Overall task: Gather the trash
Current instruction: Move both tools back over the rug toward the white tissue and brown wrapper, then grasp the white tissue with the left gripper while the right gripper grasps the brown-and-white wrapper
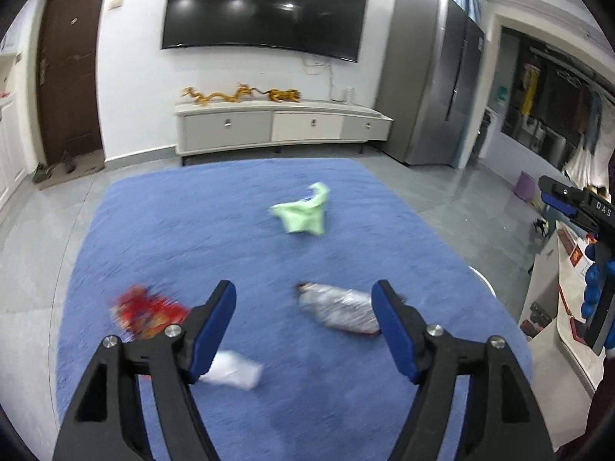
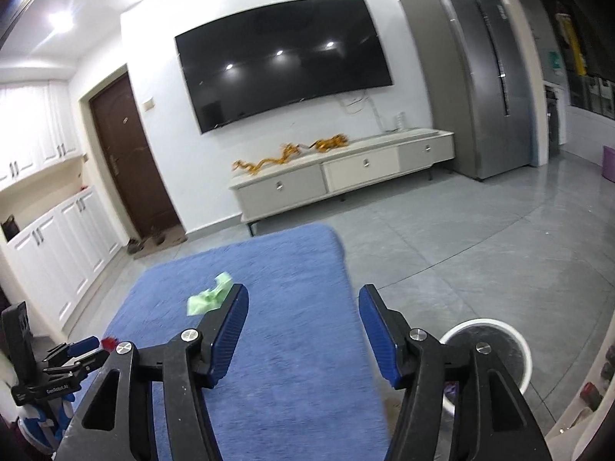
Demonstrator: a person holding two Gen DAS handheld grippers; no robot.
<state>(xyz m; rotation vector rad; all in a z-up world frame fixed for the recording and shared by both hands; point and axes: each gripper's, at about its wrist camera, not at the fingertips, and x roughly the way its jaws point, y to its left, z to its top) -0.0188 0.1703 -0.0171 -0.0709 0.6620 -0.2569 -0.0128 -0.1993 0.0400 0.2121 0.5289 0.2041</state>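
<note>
I am between pickups: both my left gripper [image 1: 303,330] and right gripper [image 2: 303,332] hang with jaws apart and nothing in them, above the blue rug [image 1: 192,230]. Next I should settle the left one over the silver wrapper [image 1: 338,307], nearest its fingers, then carry it to the white bin [image 2: 496,340] beside the rug. The red wrapper [image 1: 148,309], white scrap [image 1: 234,372] and green paper [image 1: 303,211] lie well apart, so nothing blocks me.

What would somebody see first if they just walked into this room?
Probably the big blue rug in the middle of the grey floor, with trash scattered on it: a green wrapper farther back, and a silver packet, a red wrapper and a white scrap nearer. Behind it, a huge black TV hangs on the white wall.
</note>
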